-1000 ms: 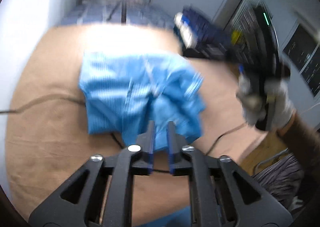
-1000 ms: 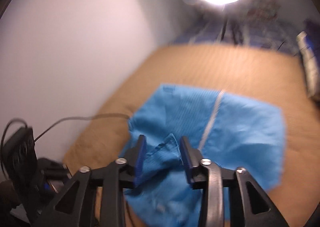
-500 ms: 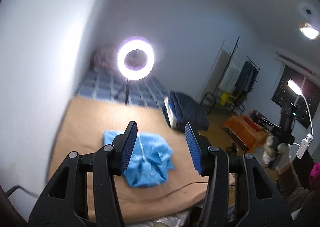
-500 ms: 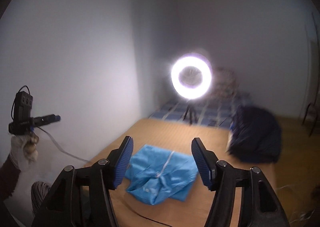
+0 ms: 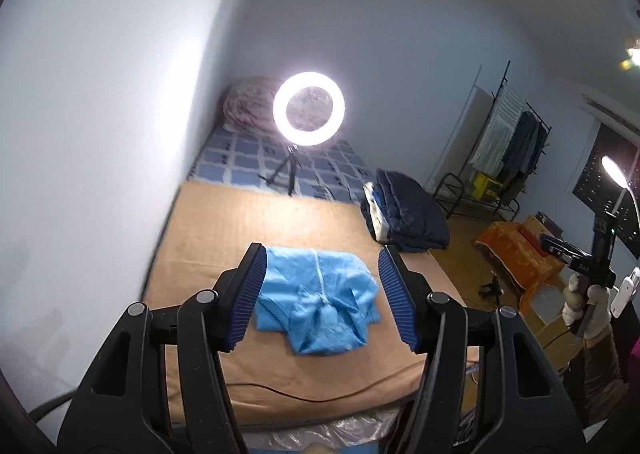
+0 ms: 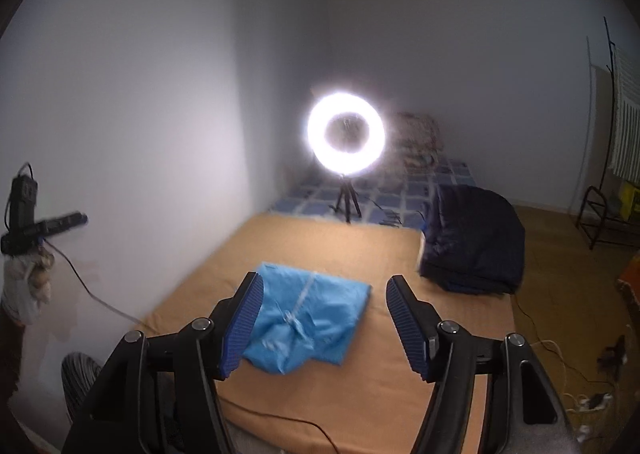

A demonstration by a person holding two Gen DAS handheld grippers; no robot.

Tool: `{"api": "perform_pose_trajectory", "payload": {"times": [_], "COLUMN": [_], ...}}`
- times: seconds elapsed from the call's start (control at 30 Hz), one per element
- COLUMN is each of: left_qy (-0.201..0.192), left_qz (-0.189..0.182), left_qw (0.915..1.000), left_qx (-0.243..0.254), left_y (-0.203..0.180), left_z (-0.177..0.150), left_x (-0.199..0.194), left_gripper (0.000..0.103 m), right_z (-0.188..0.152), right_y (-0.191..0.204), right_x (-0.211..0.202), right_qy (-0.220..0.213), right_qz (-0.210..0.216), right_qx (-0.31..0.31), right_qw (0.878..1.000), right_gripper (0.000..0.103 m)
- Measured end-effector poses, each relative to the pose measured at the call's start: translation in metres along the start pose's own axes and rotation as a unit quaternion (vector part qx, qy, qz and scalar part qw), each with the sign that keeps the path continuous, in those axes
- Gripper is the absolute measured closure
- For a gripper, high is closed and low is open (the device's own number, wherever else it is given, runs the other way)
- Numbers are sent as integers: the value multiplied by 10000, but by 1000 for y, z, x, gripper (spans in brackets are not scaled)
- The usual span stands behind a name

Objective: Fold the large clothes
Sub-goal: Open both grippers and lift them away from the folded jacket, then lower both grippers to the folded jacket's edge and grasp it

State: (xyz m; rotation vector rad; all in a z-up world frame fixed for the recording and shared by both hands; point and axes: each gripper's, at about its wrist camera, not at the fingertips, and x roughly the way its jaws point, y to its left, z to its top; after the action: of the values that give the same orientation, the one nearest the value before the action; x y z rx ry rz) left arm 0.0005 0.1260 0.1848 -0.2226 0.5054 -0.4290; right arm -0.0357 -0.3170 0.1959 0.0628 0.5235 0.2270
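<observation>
Your left gripper (image 5: 320,296) was opening, its jaws spread with nothing between the pads, and your right gripper (image 6: 324,324) stood equally spread and empty. Both were held well above the blue garment (image 5: 316,300), which lay alone as a compact bundle on the tan bed cover (image 5: 240,222). You had apparently completed the folding, although the bundle's near edge looked loose and rumpled.

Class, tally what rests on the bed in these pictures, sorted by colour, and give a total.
Light blue: 1, the folded garment
Dark navy: 1, the bundled bedding
Pinkish patterned: 1, the bundle in the far corner
Black: 1, the ring light tripod
Total: 4
</observation>
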Motion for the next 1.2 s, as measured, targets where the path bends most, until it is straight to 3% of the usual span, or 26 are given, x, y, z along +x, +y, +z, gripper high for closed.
{"api": "perform_pose_trajectory", "payload": {"times": [0.2, 0.33, 0.47, 0.63, 0.77, 0.87, 0.93, 1.03, 1.2], "left_qy": [-523, -492, 142, 1143, 1953, 2452, 2731, 2948, 3038], "left_qz": [171, 181, -50, -146, -187, -258, -282, -292, -166], "left_qw": [9982, 9984, 9996, 9903, 9718, 9512, 9321, 9093, 8871], "left_qx": [220, 194, -238, -773, -1310, -1854, -2363, -2923, -3472], "left_y": [-4, -3, 10, 18, 18, 20, 24, 35, 48], "left_z": [35, 31, -9, -82, -143, -185, -213, -240, -264], "left_x": [-52, -43, 15, 114, 193, 245, 275, 304, 335], "left_gripper": [43, 43, 43, 43, 43, 43, 43, 43, 43], "right_z": [35, 41, 18, -41, -92, -121, -140, -162, -191], "right_y": [-8, -6, -12, -17, -9, -6, 0, 8, 25], "right_x": [-58, -65, -22, 73, 154, 209, 234, 270, 305], "right_qy": [-488, -616, -265, 650, 1427, 1906, 2150, 2476, 3055], "right_qz": [-372, -507, -261, 285, 428, 684, 870, 1106, 1372], "right_qx": [-137, -297, 74, 859, 1319, 1844, 2121, 2475, 3043], "right_qw": [9980, 9964, 9993, 9938, 9800, 9618, 9493, 9302, 8918], "right_gripper": [37, 34, 33, 33, 34, 34, 34, 34, 34]}}
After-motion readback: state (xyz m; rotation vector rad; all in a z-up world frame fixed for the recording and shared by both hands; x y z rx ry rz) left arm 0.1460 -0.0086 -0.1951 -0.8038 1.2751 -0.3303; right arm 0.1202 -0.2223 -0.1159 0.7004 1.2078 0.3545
